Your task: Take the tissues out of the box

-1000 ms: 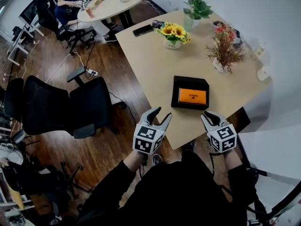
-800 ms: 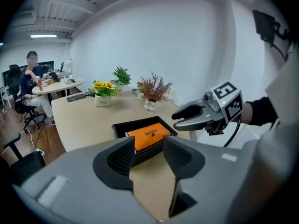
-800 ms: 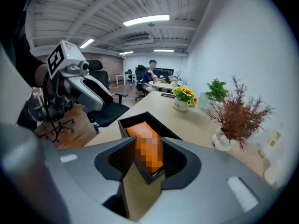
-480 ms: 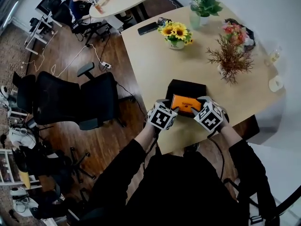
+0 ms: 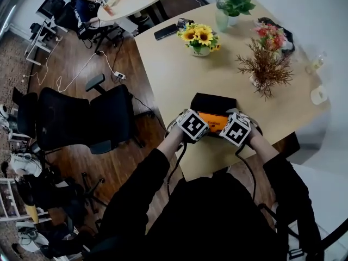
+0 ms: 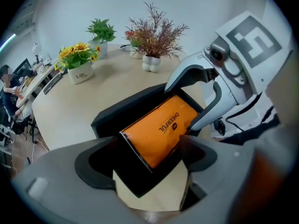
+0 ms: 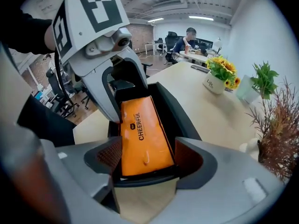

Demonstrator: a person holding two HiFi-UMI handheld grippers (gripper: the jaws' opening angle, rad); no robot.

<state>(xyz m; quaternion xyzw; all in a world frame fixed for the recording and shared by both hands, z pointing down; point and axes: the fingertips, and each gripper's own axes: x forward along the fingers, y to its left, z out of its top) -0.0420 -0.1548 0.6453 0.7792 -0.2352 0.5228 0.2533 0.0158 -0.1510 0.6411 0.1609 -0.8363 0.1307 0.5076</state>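
both grippers are down at the black box near the person's edge of the table, one at each end, and the orange tissue pack is lying flat inside it. the left gripper has just been opening its jaws, and they're spread wide around a corner of the box with the pack's end between them, not pinching anything. same deal with the right gripper: jaws just opened, spread either side of the pack's other end, pads not pressing on it.
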